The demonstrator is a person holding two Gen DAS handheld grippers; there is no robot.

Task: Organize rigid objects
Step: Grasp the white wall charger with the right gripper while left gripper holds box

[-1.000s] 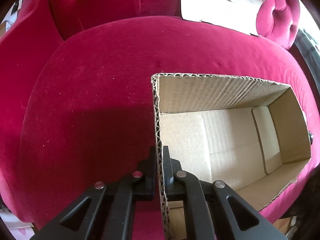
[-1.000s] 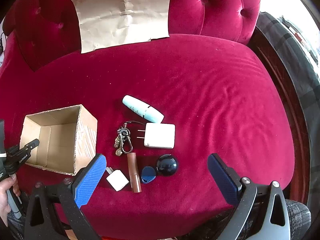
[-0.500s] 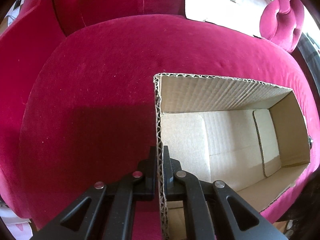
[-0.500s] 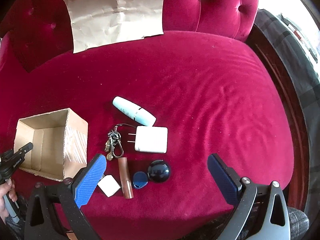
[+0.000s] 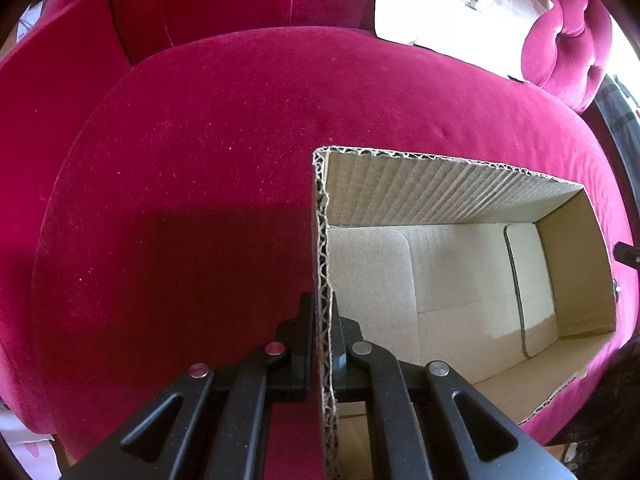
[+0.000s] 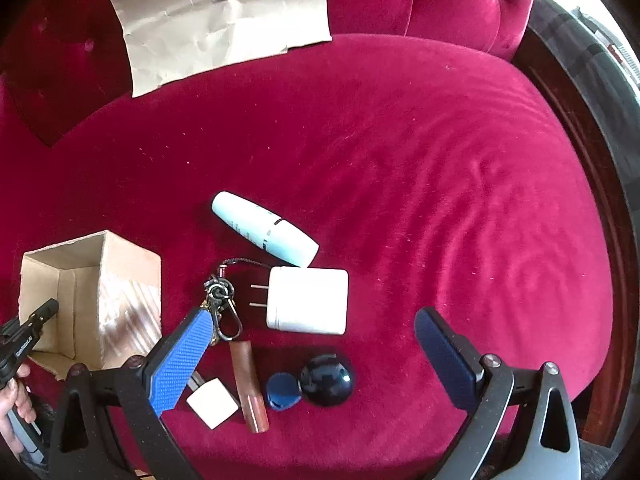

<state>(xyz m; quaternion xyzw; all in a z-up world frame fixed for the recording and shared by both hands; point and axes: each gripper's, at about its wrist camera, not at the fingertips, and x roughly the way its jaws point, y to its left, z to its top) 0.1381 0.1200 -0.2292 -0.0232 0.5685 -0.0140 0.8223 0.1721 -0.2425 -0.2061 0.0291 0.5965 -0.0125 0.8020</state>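
Note:
My left gripper (image 5: 322,320) is shut on the near wall of an empty, open cardboard box (image 5: 448,208), which rests on the red velvet seat; the box also shows at the left of the right wrist view (image 6: 128,280). My right gripper (image 6: 308,344) is open and empty above a cluster of small objects: a pale blue tube (image 6: 264,229), a white charger (image 6: 307,300), a key ring (image 6: 222,308), a brown stick (image 6: 248,386), a small white plug cube (image 6: 212,402), a blue tag (image 6: 282,391) and a black dome (image 6: 327,380).
A crumpled paper sheet (image 6: 216,16) leans on the tufted backrest. The seat's dark wooden edge (image 6: 592,184) runs along the right. A hand holds the left gripper's handle (image 6: 16,396) at the lower left.
My right gripper has moved down and right over the objects, so they sit nearer and more central between the fingers. The left gripper still holds the box wall, almost unmoved.

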